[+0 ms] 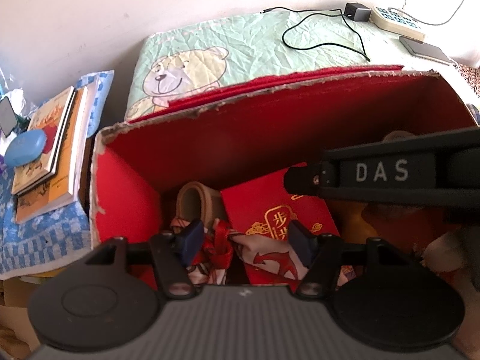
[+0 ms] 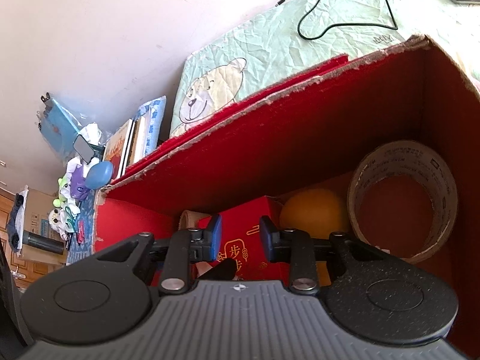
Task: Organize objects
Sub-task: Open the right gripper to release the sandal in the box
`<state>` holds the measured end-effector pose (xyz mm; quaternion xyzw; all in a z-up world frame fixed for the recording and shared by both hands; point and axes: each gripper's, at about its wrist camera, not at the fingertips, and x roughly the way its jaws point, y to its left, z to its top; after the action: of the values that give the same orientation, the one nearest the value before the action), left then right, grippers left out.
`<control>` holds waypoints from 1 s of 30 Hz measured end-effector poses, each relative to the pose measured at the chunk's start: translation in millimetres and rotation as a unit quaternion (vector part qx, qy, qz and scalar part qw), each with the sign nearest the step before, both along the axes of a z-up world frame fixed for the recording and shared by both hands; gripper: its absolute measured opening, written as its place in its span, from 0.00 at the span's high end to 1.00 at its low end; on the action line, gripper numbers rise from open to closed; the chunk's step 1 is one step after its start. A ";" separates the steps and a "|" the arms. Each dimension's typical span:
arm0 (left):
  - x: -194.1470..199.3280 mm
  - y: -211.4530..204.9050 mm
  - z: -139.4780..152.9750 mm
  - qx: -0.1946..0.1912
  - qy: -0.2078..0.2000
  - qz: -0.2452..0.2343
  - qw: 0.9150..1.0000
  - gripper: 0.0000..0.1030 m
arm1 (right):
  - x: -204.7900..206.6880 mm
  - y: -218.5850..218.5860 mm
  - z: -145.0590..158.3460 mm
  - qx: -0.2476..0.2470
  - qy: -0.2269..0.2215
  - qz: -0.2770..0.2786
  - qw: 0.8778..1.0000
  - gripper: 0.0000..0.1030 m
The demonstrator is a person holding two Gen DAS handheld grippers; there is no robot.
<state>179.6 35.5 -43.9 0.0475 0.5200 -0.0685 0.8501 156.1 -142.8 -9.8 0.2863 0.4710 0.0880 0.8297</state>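
A red cardboard box (image 1: pixel 270 111) with torn rims sits in front of me; it also shows in the right wrist view (image 2: pixel 300 126). Inside lie a red packet with gold characters (image 1: pixel 270 207), a patterned red-and-white cloth (image 1: pixel 216 252) and a tan tape roll (image 1: pixel 195 204). My left gripper (image 1: pixel 244 240) is open above the cloth and packet, holding nothing. My right gripper (image 2: pixel 240 237) is open inside the box over the red packet (image 2: pixel 243 240), empty. Beside it are an orange ball (image 2: pixel 312 213) and a large clear tape roll (image 2: pixel 402 198). The right gripper's body crosses the left wrist view (image 1: pixel 390 174).
A mint bear-print mat (image 1: pixel 240 51) lies behind the box, with a black cable (image 1: pixel 324 30), a charger (image 1: pixel 357 12), a power strip (image 1: pixel 396 21) and a phone (image 1: pixel 426 49). At the left are stacked books (image 1: pixel 51 147) and a blue case (image 1: pixel 25 147) on a blue checked cloth.
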 end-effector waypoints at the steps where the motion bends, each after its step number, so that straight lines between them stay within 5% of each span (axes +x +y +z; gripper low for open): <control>1: 0.1 0.4 0.1 -0.001 0.000 0.001 1.000 0.35 | -1.4 0.7 1.4 -0.002 -0.007 0.001 1.000 0.71; 30: -3.8 -2.9 1.1 0.005 -0.011 -0.001 1.000 0.35 | -7.9 6.1 7.3 -0.047 -0.035 -0.035 0.998 0.73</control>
<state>175.9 32.6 -42.8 0.0536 0.5105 -0.0663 0.8556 148.2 -136.7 -2.4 0.2600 0.4352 0.0463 0.8607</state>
